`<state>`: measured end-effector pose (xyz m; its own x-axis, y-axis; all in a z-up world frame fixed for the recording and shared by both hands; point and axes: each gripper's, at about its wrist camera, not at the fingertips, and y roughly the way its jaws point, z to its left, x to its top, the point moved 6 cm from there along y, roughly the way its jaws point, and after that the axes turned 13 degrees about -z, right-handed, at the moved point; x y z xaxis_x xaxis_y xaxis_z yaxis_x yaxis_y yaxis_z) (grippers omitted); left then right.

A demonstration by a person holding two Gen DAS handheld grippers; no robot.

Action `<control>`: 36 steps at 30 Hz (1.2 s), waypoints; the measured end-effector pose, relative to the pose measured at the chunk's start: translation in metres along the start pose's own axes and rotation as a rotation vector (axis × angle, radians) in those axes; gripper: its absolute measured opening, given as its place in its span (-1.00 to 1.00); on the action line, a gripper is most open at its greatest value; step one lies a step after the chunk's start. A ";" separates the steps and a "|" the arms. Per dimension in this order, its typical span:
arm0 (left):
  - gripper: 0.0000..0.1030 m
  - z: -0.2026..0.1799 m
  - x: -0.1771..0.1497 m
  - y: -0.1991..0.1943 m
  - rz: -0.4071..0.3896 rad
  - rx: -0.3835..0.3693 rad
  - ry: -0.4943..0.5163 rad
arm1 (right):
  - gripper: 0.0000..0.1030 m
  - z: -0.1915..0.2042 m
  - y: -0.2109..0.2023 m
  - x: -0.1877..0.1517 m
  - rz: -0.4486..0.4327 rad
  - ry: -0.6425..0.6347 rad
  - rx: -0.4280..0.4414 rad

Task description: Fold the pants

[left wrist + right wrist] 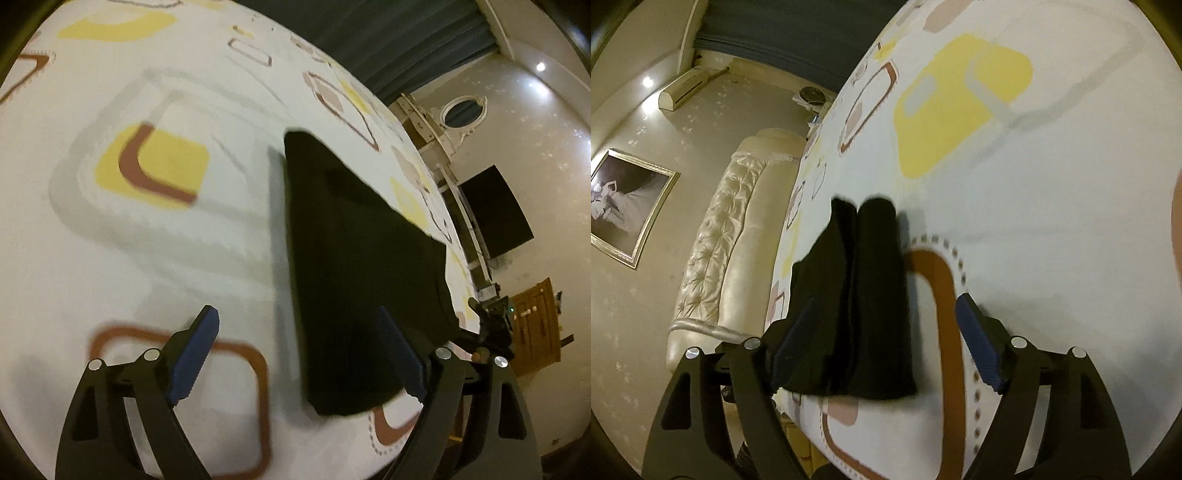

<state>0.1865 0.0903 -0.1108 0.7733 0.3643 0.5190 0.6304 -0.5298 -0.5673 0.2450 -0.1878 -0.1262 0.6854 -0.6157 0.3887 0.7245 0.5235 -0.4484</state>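
The black pants [354, 266] lie folded into a long narrow stack on the white patterned bedsheet [147, 240]. My left gripper [306, 354] is open above the sheet, its right finger over the near end of the pants, its left finger over bare sheet. In the right wrist view the pants [864, 302] show layered folds side by side. My right gripper [882, 343] is open, with the near end of the pants between its blue-padded fingers. The other gripper [493, 325] shows at the pants' right edge.
The bed edge runs close beside the pants on the right [458, 258]. Beyond it are a dark TV screen [498, 210] and a wooden cabinet [535, 325]. A padded cream headboard [731, 236] and a framed picture [624, 206] show in the right wrist view.
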 end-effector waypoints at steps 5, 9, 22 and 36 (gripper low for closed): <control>0.67 -0.013 -0.020 0.012 0.045 -0.028 -0.027 | 0.51 0.005 0.010 -0.023 0.054 -0.014 -0.002; 0.68 -0.018 -0.022 0.020 0.046 -0.048 -0.068 | 0.51 0.014 0.022 -0.039 0.092 -0.023 0.003; -0.33 -0.037 -0.017 0.016 0.034 -0.018 -0.091 | -0.39 0.040 0.018 -0.048 0.092 -0.092 0.008; -0.28 -0.029 -0.043 0.010 0.044 -0.024 -0.027 | -0.40 0.009 -0.005 -0.080 0.120 -0.055 0.030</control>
<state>0.1576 0.0467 -0.1202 0.8018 0.3603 0.4767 0.5943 -0.5638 -0.5735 0.1870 -0.1355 -0.1478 0.7699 -0.5148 0.3771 0.6380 0.6095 -0.4706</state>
